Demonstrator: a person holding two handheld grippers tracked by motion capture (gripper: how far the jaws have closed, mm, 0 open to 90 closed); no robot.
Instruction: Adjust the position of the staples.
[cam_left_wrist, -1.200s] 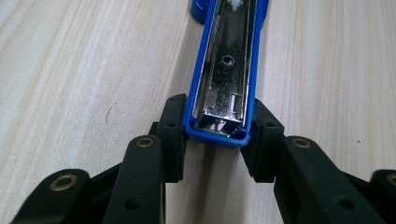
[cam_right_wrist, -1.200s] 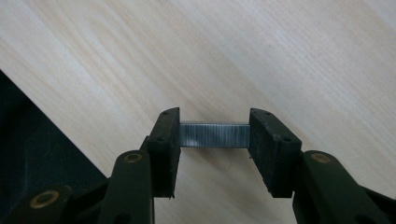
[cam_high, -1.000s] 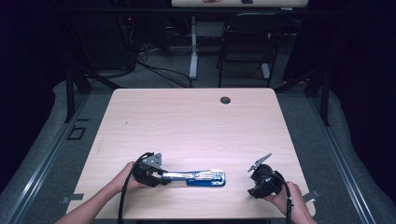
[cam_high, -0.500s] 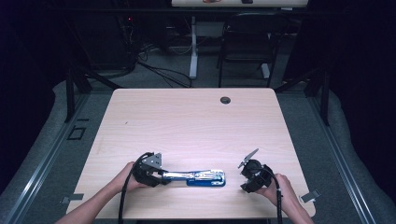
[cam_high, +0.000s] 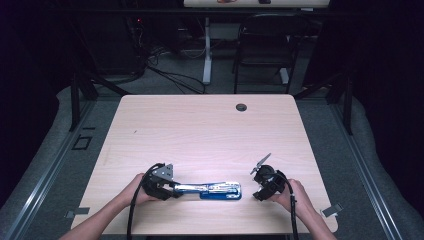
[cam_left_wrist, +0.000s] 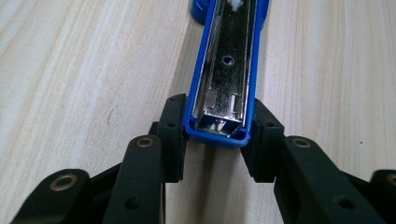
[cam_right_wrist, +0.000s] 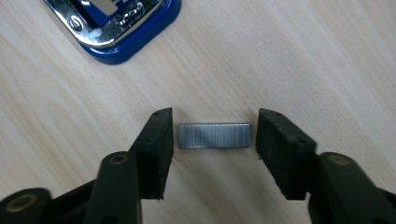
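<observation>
A blue stapler (cam_high: 216, 190) lies opened flat near the table's front edge, its metal staple channel (cam_left_wrist: 225, 70) facing up. My left gripper (cam_high: 175, 189) is shut on the stapler's rear end (cam_left_wrist: 217, 133), one pad on each blue side. To the right of the stapler's front end (cam_right_wrist: 126, 32) is my right gripper (cam_high: 257, 188). Its jaws have just been opening. A short strip of staples (cam_right_wrist: 214, 136) lies flat on the wood between them, with a small gap to each pad (cam_right_wrist: 156, 144).
The light wooden table (cam_high: 200, 130) has a round cable hole (cam_high: 241, 107) near its far edge. A chair (cam_high: 265, 45) and a desk leg (cam_high: 206, 55) stand on the floor beyond it. Both forearms enter from the bottom edge.
My right hand has moved left, closer to the stapler's front end. The left hand and the stapler have stayed in place.
</observation>
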